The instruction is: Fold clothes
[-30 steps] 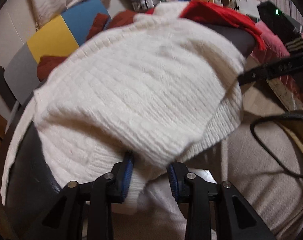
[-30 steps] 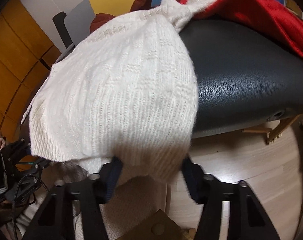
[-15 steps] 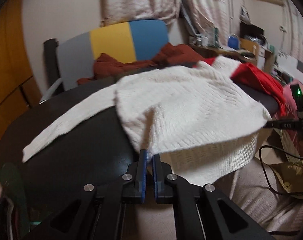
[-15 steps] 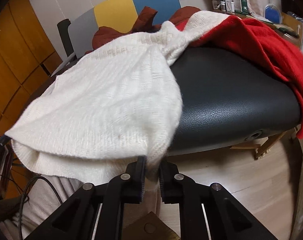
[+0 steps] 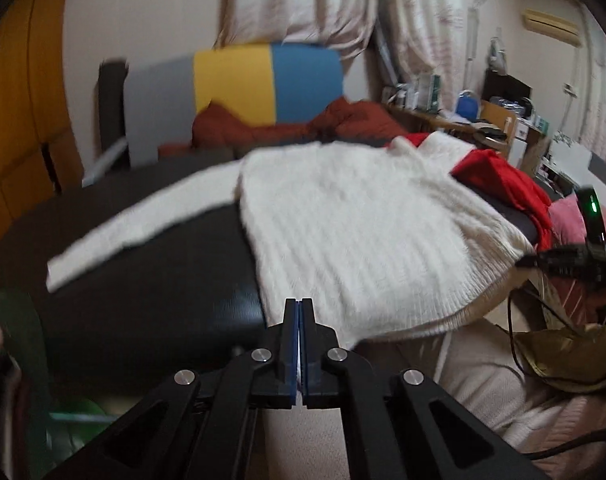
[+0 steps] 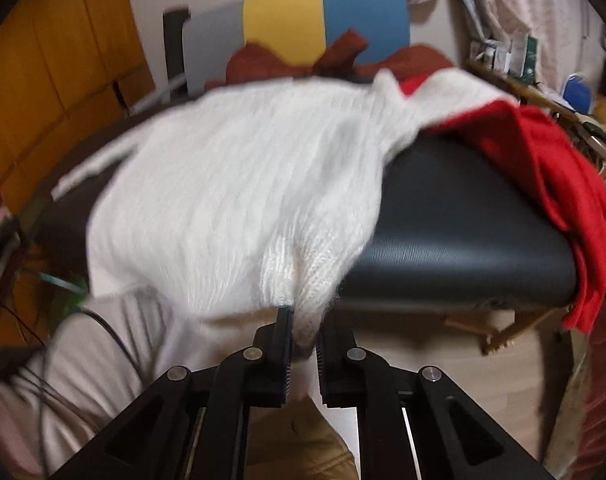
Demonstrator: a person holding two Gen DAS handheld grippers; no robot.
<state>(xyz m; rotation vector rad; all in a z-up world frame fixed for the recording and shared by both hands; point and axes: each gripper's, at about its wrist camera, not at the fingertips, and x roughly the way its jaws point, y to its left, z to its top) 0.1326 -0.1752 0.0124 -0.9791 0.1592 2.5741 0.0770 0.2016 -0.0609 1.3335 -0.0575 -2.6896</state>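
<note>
A white knit sweater (image 5: 363, 232) lies spread over a black padded table (image 5: 151, 280), one sleeve (image 5: 135, 232) stretched out to the left. My left gripper (image 5: 299, 304) is shut at the sweater's near left hem corner, and a thin white sliver shows between its pads. In the right wrist view, the same sweater (image 6: 231, 184) hangs off the table's (image 6: 463, 220) front edge. My right gripper (image 6: 303, 316) is shut on a bunched piece of the ribbed hem. A red garment (image 6: 563, 176) drapes over the table's right end.
Behind the table stands a chair with a yellow and blue back (image 5: 263, 80), with dark red cloth (image 5: 263, 128) on its seat. A person's light trousers (image 5: 463, 380) and a black cable (image 5: 515, 340) are close below. Cluttered shelves (image 5: 483, 120) are at the back right, and wood floor (image 6: 443, 360) lies under the table.
Both grippers went from open around the hem to shut on it. Both then rose and drew back, so the sweater's hem lifted and more of the table and room came into view.
</note>
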